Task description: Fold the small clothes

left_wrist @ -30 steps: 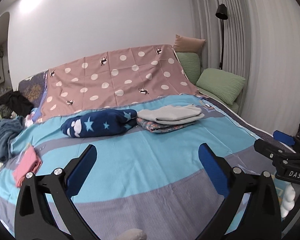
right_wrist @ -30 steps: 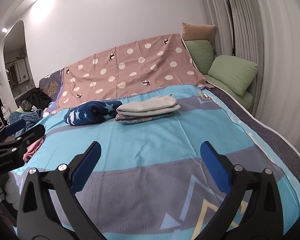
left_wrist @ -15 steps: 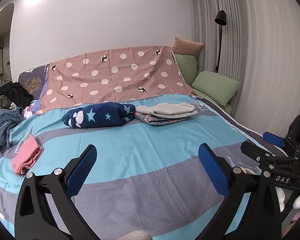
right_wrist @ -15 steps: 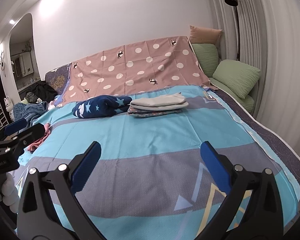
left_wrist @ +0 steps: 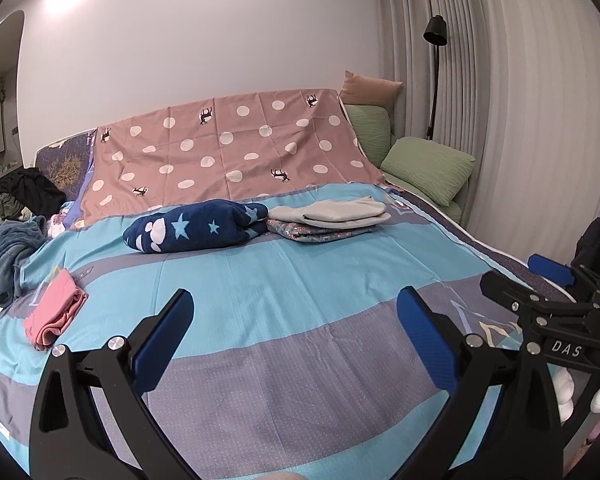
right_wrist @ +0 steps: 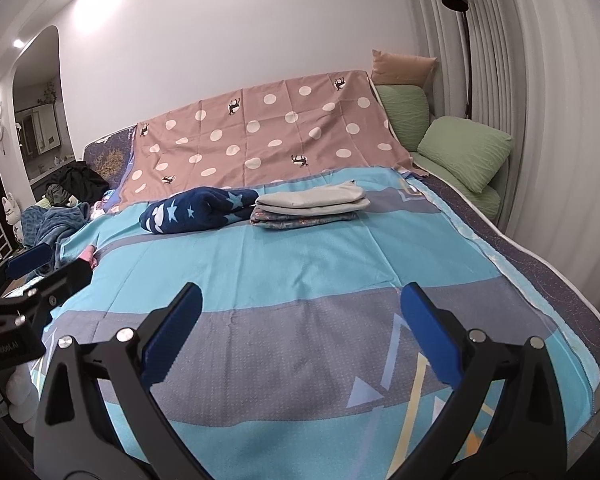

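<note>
1. I see my left gripper [left_wrist: 292, 322] held above the near part of the bed [left_wrist: 300, 280]. Its two blue fingers are wide apart and nothing is between them.
2. My right gripper [right_wrist: 300, 316] is the same: fingers spread wide, empty, above the grey stripe of the bed cover.
3. In the left view the right gripper shows at the right edge, and in the right view the left gripper shows at the left edge. The two are side by side, well apart.
4. The clothes are far from both grippers, near the head of the bed. A navy garment [left_wrist: 196, 230] with stars lies rolled or loosely folded, and just beside it, to the right, is a folded stack [left_wrist: 328, 220]: a grey piece lies on top of a patterned piece.
5. A pink garment [left_wrist: 56, 314] lies folded near the left edge of the bed, alone, well apart from the others.
6. A dotted sheet [left_wrist: 236, 152] hangs over the headboard behind the clothes. Green pillows [left_wrist: 426, 168] are at the right, beside a black lamp [left_wrist: 436, 36].
7. A pile of dark and blue clothes [left_wrist: 8, 240] lies at the far left, past the edge of the cover.
</note>
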`<action>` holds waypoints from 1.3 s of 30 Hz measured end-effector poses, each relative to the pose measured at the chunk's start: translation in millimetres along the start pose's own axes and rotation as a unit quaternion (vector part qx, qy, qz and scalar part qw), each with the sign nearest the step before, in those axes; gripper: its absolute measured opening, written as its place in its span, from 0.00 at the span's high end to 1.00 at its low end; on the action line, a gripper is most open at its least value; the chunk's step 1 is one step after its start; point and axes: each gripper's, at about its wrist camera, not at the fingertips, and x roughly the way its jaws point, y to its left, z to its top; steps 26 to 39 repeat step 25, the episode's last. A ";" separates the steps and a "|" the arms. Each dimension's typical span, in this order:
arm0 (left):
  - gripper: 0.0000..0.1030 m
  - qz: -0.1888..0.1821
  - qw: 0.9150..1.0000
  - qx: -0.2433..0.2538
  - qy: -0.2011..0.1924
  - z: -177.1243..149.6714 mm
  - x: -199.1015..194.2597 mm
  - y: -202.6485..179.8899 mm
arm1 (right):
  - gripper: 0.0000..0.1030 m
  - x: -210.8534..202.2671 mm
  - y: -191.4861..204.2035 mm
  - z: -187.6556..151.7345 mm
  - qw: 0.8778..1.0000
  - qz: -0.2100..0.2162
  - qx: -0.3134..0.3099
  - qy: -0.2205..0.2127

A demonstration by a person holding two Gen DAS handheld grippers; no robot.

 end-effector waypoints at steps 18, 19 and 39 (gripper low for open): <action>0.01 0.004 1.000 0.011 0.023 -7.2 17.3 0.3 | 0.02 5.5 0.1 0.7 0.999 -0.033 -0.008 0.001; 0.01 0.004 1.000 0.011 0.024 -7.5 18.1 -0.1 | 0.02 5.9 -0.8 0.8 0.999 -0.034 -0.008 0.001; 0.01 0.009 0.999 0.014 0.033 -7.0 25.9 -2.0 | 0.02 9.6 -3.3 1.4 0.999 -0.036 -0.006 0.004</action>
